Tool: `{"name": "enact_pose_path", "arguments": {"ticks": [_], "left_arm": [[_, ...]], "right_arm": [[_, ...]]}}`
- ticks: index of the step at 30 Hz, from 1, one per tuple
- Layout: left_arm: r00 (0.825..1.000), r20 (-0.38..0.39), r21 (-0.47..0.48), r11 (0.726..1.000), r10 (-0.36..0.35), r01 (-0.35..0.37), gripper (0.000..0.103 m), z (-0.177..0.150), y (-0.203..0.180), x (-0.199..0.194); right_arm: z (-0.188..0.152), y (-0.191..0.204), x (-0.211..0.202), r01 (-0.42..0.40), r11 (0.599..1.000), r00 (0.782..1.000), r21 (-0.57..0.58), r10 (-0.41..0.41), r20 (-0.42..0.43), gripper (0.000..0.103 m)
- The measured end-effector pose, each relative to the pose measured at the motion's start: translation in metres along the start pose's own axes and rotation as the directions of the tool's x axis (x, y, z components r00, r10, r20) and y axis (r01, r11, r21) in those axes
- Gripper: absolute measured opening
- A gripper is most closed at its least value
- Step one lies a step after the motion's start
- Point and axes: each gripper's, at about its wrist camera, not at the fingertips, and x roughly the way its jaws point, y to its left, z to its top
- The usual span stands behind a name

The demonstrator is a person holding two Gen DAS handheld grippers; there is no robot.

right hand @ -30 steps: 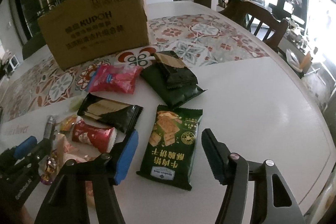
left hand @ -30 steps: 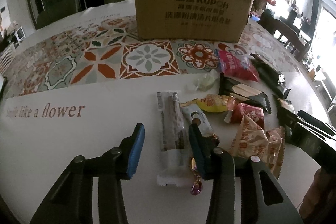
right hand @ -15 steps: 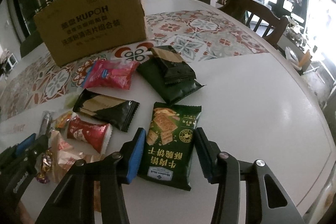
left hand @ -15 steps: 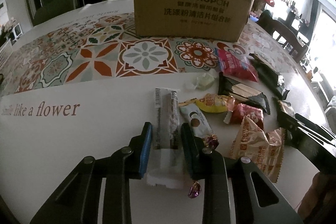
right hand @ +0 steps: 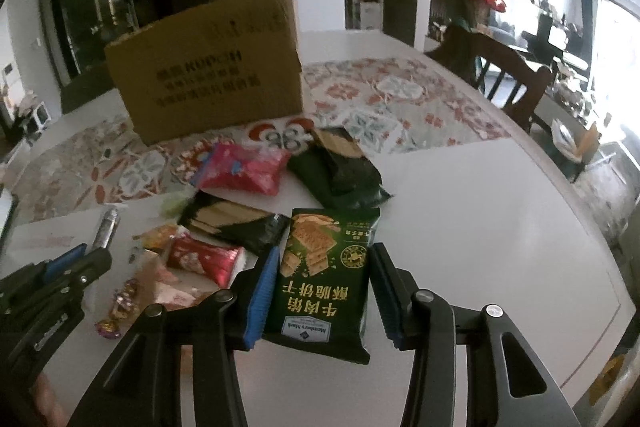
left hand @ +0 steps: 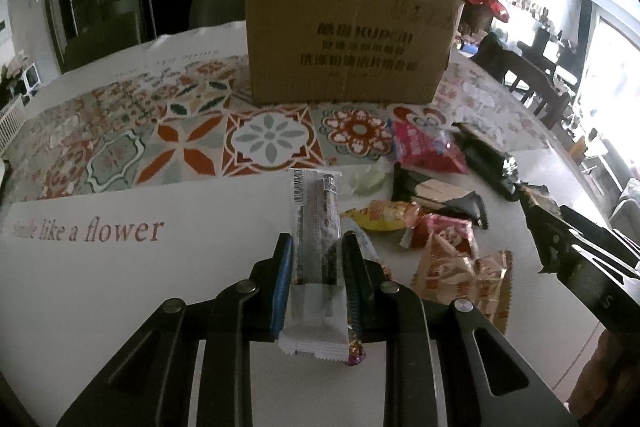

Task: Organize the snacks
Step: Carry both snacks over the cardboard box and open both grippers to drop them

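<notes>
Two snacks were gripped at once: a long silver-and-white wrapped bar (left hand: 316, 251) was pinched by the left gripper (left hand: 316, 267), and a flat dark-green cracker packet (right hand: 324, 279) by the right gripper (right hand: 324, 287). Loose packets were scattered beyond, before the brown cardboard box (left hand: 348, 39) on the round white table (right hand: 500, 235).

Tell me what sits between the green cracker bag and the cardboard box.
Right wrist view: a dark green packet lies between the green cracker bag and the cardboard box, with patterned cloth behind it.
</notes>
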Motion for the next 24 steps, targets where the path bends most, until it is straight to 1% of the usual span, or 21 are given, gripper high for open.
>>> {"name": "enact_pose_path", "arguments": {"ticks": [5,12,17,24], "left_arm": [[0.999,0.033,0.016,1.000,-0.015,0.015,0.025,0.007,-0.004,-0.013],[0.996,0.071,0.010,0.999,-0.045,0.044,0.025,0.025,-0.004,-0.026],[0.993,0.110,0.007,0.999,-0.046,0.046,0.025,0.043,0.000,-0.031],[0.983,0.175,0.027,0.999,-0.049,0.045,0.025,0.071,0.001,-0.040]], "right_arm": [[0.006,0.003,-0.014,-0.039,0.999,0.998,-0.019,0.040,0.054,0.047],[0.021,0.009,-0.022,-0.112,0.993,0.988,-0.047,0.116,0.098,0.047],[0.041,0.015,-0.029,-0.166,0.984,0.975,-0.063,0.173,0.141,0.047],[0.072,0.022,-0.037,-0.187,0.977,0.953,-0.101,0.205,0.221,0.047]]}}
